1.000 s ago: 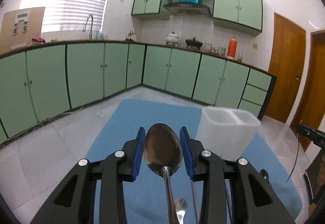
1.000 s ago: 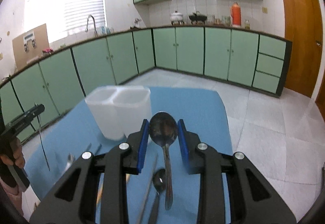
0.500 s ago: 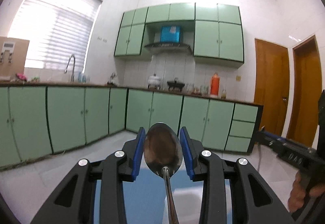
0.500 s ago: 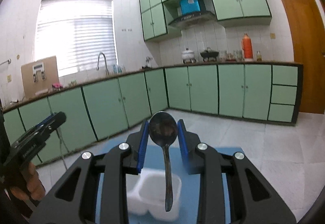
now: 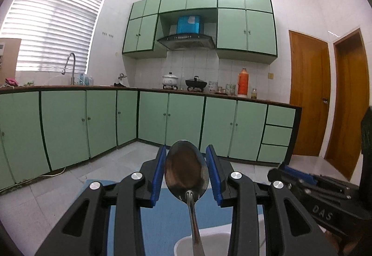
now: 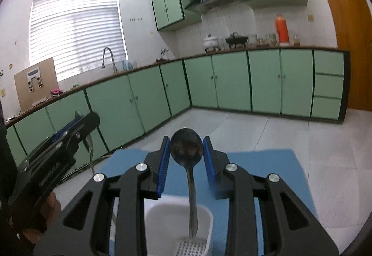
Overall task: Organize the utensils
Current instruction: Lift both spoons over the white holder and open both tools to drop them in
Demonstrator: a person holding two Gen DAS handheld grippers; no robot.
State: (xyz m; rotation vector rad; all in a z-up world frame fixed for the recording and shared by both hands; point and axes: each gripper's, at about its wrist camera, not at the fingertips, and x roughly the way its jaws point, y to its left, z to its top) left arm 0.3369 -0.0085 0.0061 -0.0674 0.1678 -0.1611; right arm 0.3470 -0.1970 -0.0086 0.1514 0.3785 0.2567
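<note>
Right wrist view: my right claw [image 6: 186, 151] pinches a spoon [image 6: 189, 163] by the bowl, handle hanging straight down over the white holder [image 6: 209, 216], tip just above its opening. Left claw [image 5: 186, 170] pinches a second spoon [image 5: 186, 170] likewise; that view shows only the holder's rim [image 5: 209, 238], no grated bottom.

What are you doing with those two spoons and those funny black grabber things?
A person is tidying utensils with a grabber in each hand. The left gripper pinches a big spoon by its bowl, handle hanging down. The right gripper pinches a smaller spoon the same way. Both spoons hang above a white utensil holder standing on a blue mat, and the smaller spoon's handle tip is right over the holder's opening. Neither spoon has been let go yet.
</note>
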